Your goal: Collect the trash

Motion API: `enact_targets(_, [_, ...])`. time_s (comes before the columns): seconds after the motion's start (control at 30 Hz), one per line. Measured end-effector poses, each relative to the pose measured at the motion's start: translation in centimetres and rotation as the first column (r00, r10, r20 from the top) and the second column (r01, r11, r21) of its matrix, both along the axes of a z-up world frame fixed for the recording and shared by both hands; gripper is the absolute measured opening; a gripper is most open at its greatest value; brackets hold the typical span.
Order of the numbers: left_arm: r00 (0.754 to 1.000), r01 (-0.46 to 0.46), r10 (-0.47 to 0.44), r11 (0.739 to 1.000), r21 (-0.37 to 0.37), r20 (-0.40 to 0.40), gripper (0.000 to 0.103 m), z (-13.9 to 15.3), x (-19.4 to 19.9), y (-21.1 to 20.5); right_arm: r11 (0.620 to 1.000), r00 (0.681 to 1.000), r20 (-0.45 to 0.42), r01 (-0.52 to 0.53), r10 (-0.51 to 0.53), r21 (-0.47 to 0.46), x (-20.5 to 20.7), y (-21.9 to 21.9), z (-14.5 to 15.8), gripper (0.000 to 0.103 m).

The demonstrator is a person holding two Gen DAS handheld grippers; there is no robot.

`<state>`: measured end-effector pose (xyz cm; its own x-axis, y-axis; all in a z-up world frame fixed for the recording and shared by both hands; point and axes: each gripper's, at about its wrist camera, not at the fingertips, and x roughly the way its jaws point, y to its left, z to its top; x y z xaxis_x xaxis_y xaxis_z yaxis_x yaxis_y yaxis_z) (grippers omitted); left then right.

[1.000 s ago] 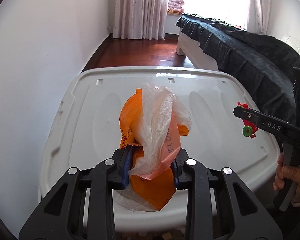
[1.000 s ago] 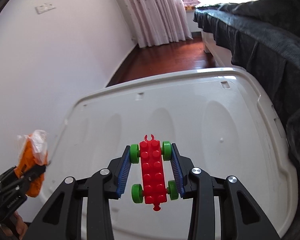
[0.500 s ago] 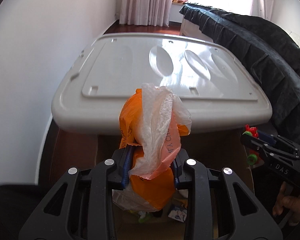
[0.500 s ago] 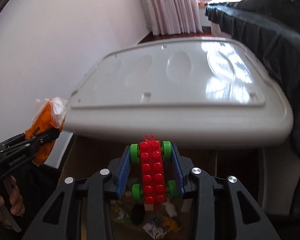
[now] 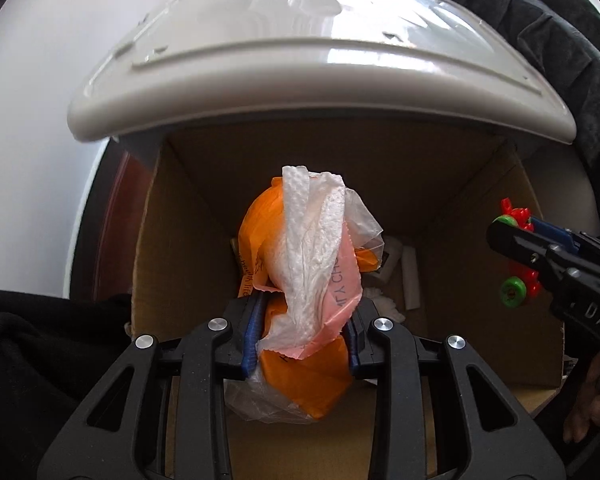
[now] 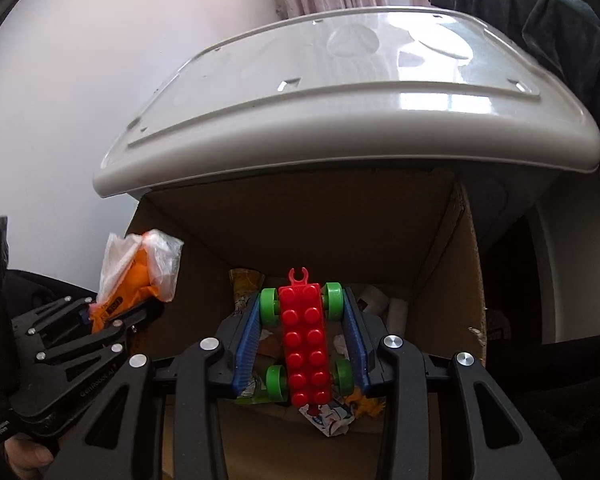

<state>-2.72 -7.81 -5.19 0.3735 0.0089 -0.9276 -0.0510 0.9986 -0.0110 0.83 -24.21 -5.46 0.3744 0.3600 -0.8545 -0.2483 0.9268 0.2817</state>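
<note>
Now, the box floor is mostly hidden, its scraps hard to identify. Left gripper clamps the orange bag; right gripper pinches the toy car, both over the box.

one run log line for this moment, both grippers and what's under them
left gripper: shut on orange bag wad | right gripper: shut on red toy car | both over cardboard box | next: release
</note>
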Motion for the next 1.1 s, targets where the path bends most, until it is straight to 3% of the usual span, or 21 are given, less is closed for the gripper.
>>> enact_targets(0.13, [1.000, -0.008, 0.008, 1.000, -0.001, -0.007, 0.032, -0.2, 0.0, 0.2, 1.000, 1.000, -0.001, -0.006, 0.006, -0.002, 0.0, 0.1, 0.0, 0.039])
enact_targets(0.2, [1.000, -0.006, 0.006, 1.000, -0.011, -0.009, 0.039, -0.2, 0.0, 0.2, 1.000, 1.000, 0.001, -0.010, 0.010, -0.006, 0.0, 0.1, -0.1, 0.039])
enact_targets(0.23, [1.000, -0.011, 0.011, 1.000, -0.006, -0.012, 0.046, -0.2, 0.0, 0.1, 1.000, 1.000, -0.002, -0.011, 0.011, -0.009, 0.0, 0.2, -0.1, 0.047])
enact_targets(0.27, [1.000, -0.016, 0.016, 1.000, 0.001, -0.014, 0.066, -0.1, 0.2, 0.2, 1.000, 1.000, -0.007, -0.008, 0.008, -0.014, 0.1, 0.2, -0.2, 0.059])
enact_targets(0.3, [0.999, -0.028, 0.028, 0.999, 0.036, -0.019, 0.078, -0.1, 0.3, 0.1, 1.000, 1.000, -0.002, 0.002, -0.002, -0.023, 0.2, 0.1, 0.0, 0.080])
enact_targets(0.33, [0.999, -0.035, 0.037, 0.997, 0.063, -0.018, 0.087, -0.3, 0.3, 0.0, 0.999, 1.000, 0.019, 0.017, -0.016, -0.030, 0.1, -0.1, 0.3, 0.083])
enact_targets(0.53, [0.999, -0.014, 0.020, 0.990, 0.142, -0.039, 0.088, -0.5, 0.4, -0.9, 0.996, 0.995, 0.045, 0.090, -0.091, 0.005, 0.3, -1.8, 1.1, 0.083])
enact_targets(0.7, [1.000, -0.011, 0.012, 0.991, 0.131, -0.005, 0.088, 0.2, 0.7, -1.3, 0.988, 0.987, 0.055, 0.151, -0.151, 0.011, 0.6, -2.9, 1.3, 0.083])
enact_targets(0.8, [1.000, -0.010, 0.008, 0.994, 0.113, 0.016, 0.088, 0.8, 1.2, -1.5, 0.985, 0.982, 0.069, 0.174, -0.173, -0.003, 0.6, -3.2, 1.4, 0.088])
enact_targets(0.9, [0.997, -0.017, 0.010, 0.995, 0.098, 0.071, 0.088, 2.0, 1.1, -1.6, 0.979, 0.973, 0.123, 0.202, -0.197, -0.034, 0.4, -3.3, 2.0, 0.098])
enact_targets(1.1, [0.973, -0.038, 0.025, 0.998, 0.051, 0.230, 0.088, 5.8, 1.8, -1.3, 0.955, 0.941, 0.249, 0.266, -0.228, -0.131, 0.4, -3.5, 3.2, 0.098])
